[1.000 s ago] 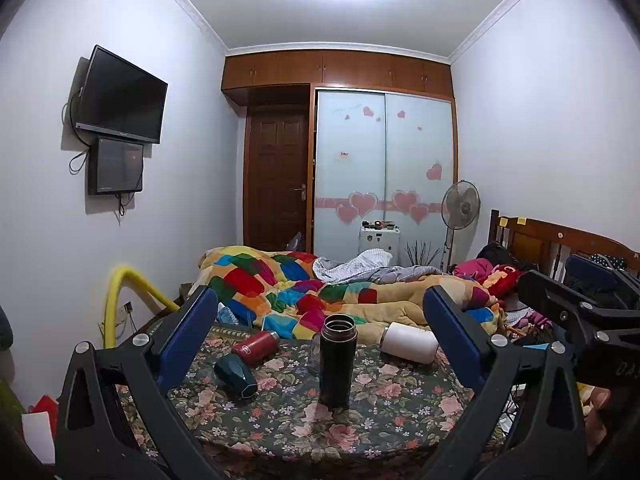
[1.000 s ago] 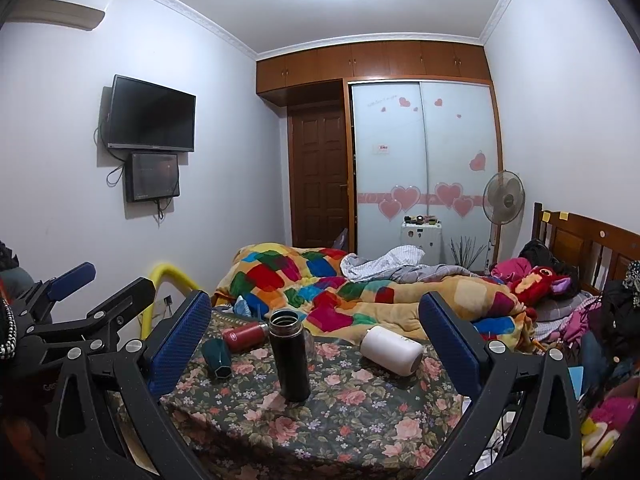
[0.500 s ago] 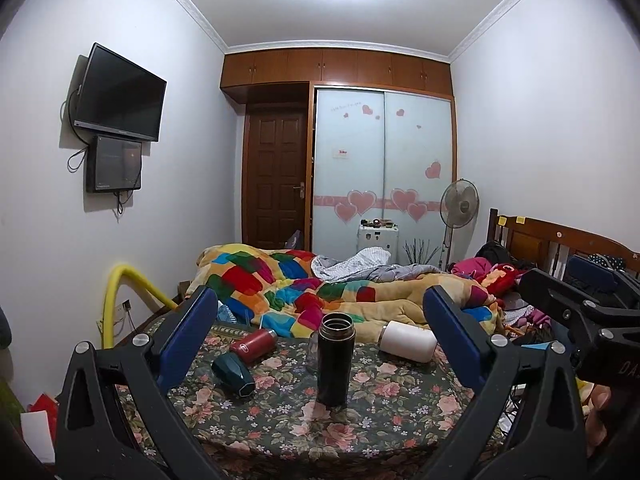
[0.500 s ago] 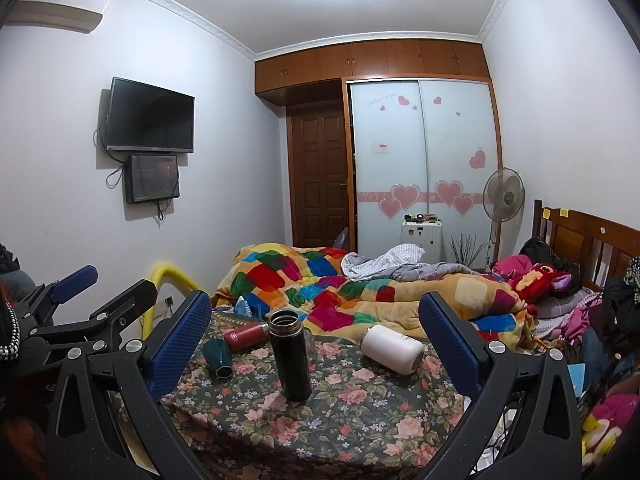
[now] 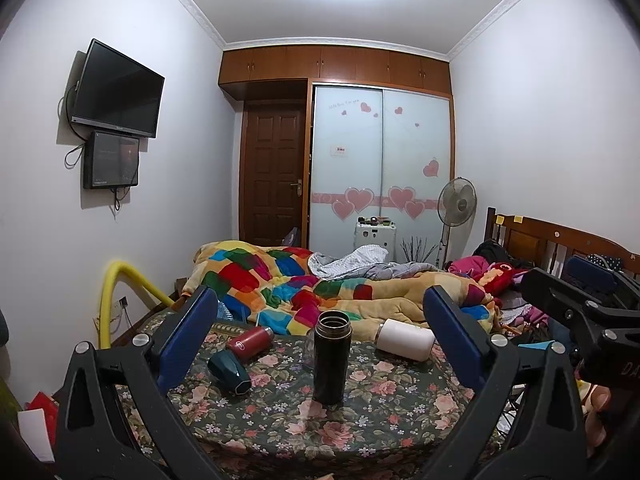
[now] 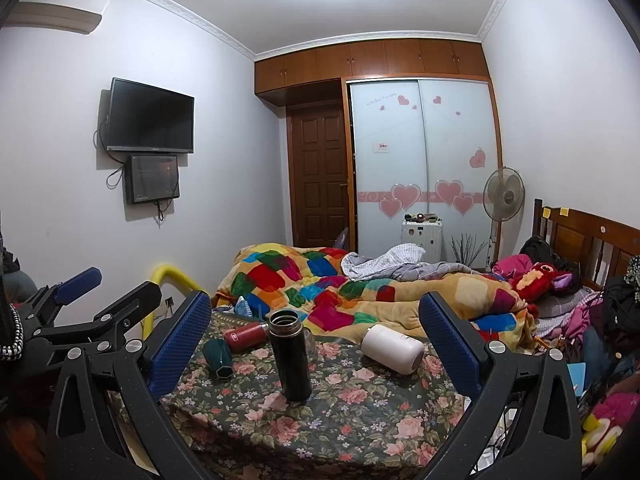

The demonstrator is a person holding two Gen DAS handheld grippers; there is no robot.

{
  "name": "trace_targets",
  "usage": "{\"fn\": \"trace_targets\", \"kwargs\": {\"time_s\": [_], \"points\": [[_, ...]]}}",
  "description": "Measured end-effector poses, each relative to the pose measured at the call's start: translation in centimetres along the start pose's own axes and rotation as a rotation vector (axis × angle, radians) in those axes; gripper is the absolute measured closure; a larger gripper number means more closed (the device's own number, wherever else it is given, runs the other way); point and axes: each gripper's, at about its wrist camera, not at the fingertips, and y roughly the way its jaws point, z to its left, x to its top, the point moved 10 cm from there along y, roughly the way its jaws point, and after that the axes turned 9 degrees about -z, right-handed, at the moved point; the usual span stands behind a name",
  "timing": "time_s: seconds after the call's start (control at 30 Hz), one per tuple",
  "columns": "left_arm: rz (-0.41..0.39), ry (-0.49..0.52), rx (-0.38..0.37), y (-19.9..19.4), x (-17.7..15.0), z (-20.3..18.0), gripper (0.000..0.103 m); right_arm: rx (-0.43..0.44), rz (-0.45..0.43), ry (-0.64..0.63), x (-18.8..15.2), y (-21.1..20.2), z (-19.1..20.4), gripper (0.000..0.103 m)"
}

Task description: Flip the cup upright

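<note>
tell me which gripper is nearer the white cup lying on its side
Right, as a judgement. The right gripper has the white cup lying inside its open fingers' frame, toward the right finger; the left gripper sits farther left.

Left tool (image 5: 320, 340) and right tool (image 6: 316, 338): black frames, blue textured pads, silver screws.

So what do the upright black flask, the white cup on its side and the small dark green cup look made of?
The tall black flask looks like coated metal: a satin sheen and a ringed metallic mouth. The white cylindrical cup lying on its side looks matte, plastic or painted steel, with a metal-looking band at one end. The dark green faceted cup, also tipped over, looks glossy, ceramic or hard plastic; I cannot tell which.
</note>
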Motion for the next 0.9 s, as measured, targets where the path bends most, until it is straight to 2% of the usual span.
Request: {"fn": "trace_targets", "kwargs": {"time_s": [0.6,0.9], "points": [[0.019,-0.004,-0.006,0.5,-0.8,-0.2,0.000,-0.003,0.012,0.001,-0.3,0.1,0.3,0.000],[0.055,-0.036,0.007,1.7,-2.3,1.7,0.000,0.002,0.057,-0.012,-1.4,2.0,1.4,0.000]]}}
